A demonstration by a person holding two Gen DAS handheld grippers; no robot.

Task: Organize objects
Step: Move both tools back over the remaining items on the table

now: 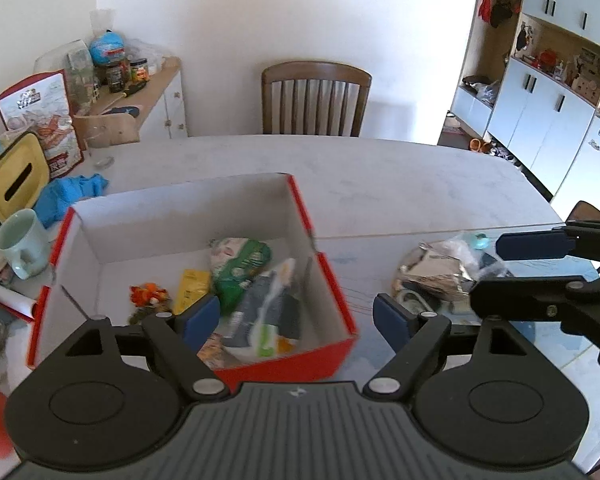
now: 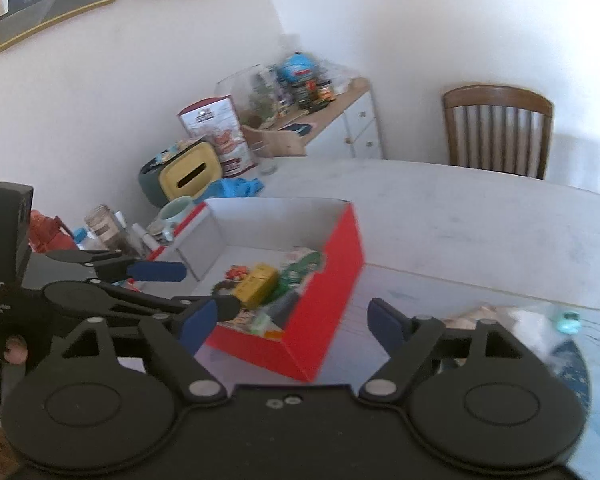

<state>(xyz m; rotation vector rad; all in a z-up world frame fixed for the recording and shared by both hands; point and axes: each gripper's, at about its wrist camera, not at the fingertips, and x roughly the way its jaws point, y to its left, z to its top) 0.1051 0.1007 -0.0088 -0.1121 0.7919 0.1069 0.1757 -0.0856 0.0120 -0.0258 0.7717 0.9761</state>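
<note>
A red cardboard box (image 1: 332, 352) with a white inside stands on the table and also shows in the right wrist view (image 2: 324, 304). It holds a green packet (image 1: 242, 268), a yellow packet (image 1: 192, 290), an orange toy (image 1: 148, 294) and a grey-white packet (image 1: 270, 308). My left gripper (image 1: 298, 318) is open and empty above the box's near right corner. My right gripper (image 2: 288, 326) is open and empty just right of the box. It shows in the left wrist view (image 1: 512, 268) over a pile of loose items (image 1: 440, 272).
A mint mug (image 1: 22, 246), a blue cloth (image 1: 70, 196), a yellow-lidded container (image 1: 16, 182) and a snack bag (image 1: 48, 120) crowd the table's left. A wooden chair (image 1: 314, 98) stands at the far side. A cluttered sideboard (image 1: 140, 96) is at the back left.
</note>
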